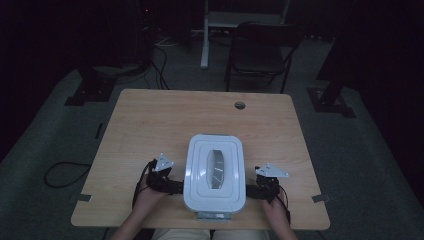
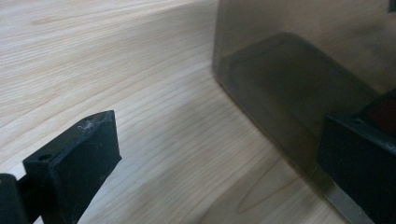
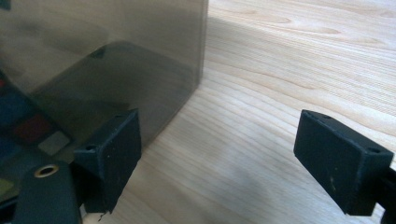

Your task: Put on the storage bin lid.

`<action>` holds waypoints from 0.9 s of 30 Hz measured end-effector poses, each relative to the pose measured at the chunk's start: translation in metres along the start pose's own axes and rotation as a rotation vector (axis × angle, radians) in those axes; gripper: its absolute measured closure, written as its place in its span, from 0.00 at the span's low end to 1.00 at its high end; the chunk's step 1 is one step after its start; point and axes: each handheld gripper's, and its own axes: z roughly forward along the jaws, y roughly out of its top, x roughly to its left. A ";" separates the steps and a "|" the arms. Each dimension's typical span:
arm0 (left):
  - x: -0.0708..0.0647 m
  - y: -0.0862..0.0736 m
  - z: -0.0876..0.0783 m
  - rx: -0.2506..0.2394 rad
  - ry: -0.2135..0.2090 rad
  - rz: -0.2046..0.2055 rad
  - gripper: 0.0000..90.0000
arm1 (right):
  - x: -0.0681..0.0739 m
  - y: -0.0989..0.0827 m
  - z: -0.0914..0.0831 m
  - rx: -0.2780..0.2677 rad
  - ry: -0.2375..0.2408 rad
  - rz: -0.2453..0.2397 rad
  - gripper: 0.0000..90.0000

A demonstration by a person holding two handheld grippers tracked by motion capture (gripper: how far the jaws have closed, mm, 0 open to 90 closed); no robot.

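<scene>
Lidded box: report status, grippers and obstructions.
Left gripper and right gripper open, flanking the box, gripping nothing. White-lidded box upright at the near table edge, lid on. Nothing in the way.

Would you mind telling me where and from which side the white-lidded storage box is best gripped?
Probably at its two long side walls, low under the lid's overhanging rim, one gripper from each side. The box lies lengthwise between the left gripper and the right gripper, both open and level with the smooth translucent walls. The rim offers a ledge to lift against.
</scene>
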 end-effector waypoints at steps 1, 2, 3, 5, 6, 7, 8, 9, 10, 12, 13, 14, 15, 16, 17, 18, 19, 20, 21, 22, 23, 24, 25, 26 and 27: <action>-0.001 0.000 0.001 -0.003 -0.005 0.000 0.01 | -0.002 0.000 0.000 0.001 -0.001 0.005 0.17; -0.002 0.001 0.002 -0.002 -0.009 0.004 0.01 | -0.004 0.000 0.000 0.000 -0.003 0.008 0.17; -0.003 0.002 0.003 -0.004 -0.011 0.008 0.01 | -0.005 0.000 0.000 0.000 -0.005 0.010 0.17; -0.004 0.004 0.005 0.000 -0.014 0.014 0.01 | -0.006 -0.001 -0.002 -0.003 -0.018 0.007 0.18; -0.005 0.005 0.007 -0.002 -0.011 0.016 0.01 | -0.007 -0.001 -0.003 -0.003 -0.020 0.008 0.18; -0.006 0.006 0.008 -0.003 -0.009 0.019 0.01 | -0.008 -0.002 -0.005 0.000 -0.018 0.007 0.18; -0.006 0.007 0.009 -0.004 -0.008 0.019 0.01 | -0.008 -0.003 -0.006 0.001 -0.019 0.006 0.18; -0.006 0.007 0.009 -0.004 -0.008 0.019 0.01 | -0.008 -0.003 -0.006 0.001 -0.019 0.006 0.18; -0.008 0.009 0.012 -0.005 -0.012 0.019 0.01 | -0.012 -0.004 -0.008 0.002 -0.018 0.003 0.18; -0.010 0.010 0.015 -0.006 -0.017 0.022 0.01 | -0.015 -0.005 -0.009 0.003 -0.020 0.012 0.18; -0.011 0.011 0.015 -0.002 -0.018 0.030 0.01 | -0.016 -0.005 -0.009 0.003 -0.022 0.011 0.18; -0.012 0.012 0.016 -0.002 -0.021 0.031 0.01 | -0.018 -0.005 -0.010 0.004 -0.023 0.011 0.18; -0.014 0.013 0.017 -0.003 -0.024 0.031 0.01 | -0.019 -0.005 -0.010 0.005 -0.026 0.011 0.18; -0.014 0.013 0.017 0.003 -0.027 0.036 0.01 | -0.020 -0.005 -0.011 0.007 -0.028 0.009 0.18; -0.015 0.014 0.018 0.002 -0.030 0.035 0.01 | -0.021 -0.005 -0.011 0.007 -0.031 0.006 0.18; -0.016 0.014 0.019 0.004 -0.032 0.038 0.01 | -0.022 -0.005 -0.012 0.009 -0.034 0.004 0.18; -0.018 0.015 0.020 0.005 -0.036 0.040 0.01 | -0.024 -0.005 -0.012 0.014 -0.037 0.001 0.18; -0.019 0.016 0.021 0.003 -0.040 0.043 0.01 | -0.025 -0.005 -0.012 0.016 -0.039 0.001 0.18; -0.019 0.016 0.022 0.006 -0.042 0.046 0.01 | -0.027 -0.005 -0.013 0.017 -0.039 0.003 0.18; -0.020 0.017 0.022 0.003 -0.045 0.045 0.01 | -0.028 -0.005 -0.013 0.018 -0.041 0.005 0.18; -0.019 0.017 0.023 0.004 -0.045 0.048 0.01 | -0.029 -0.005 -0.013 0.017 -0.042 0.004 0.18; -0.020 0.018 0.024 -0.001 -0.047 0.043 0.01 | -0.029 -0.005 -0.014 0.017 -0.043 0.005 0.18; -0.020 0.018 0.025 -0.005 -0.046 0.051 0.01 | -0.030 -0.006 -0.014 0.016 -0.045 0.007 0.18; -0.021 0.019 0.026 -0.009 -0.044 0.052 0.01 | -0.031 -0.007 -0.015 0.011 -0.048 0.013 0.18; -0.022 0.019 0.027 -0.010 -0.043 0.056 0.01 | -0.031 -0.008 -0.016 0.009 -0.049 0.016 0.18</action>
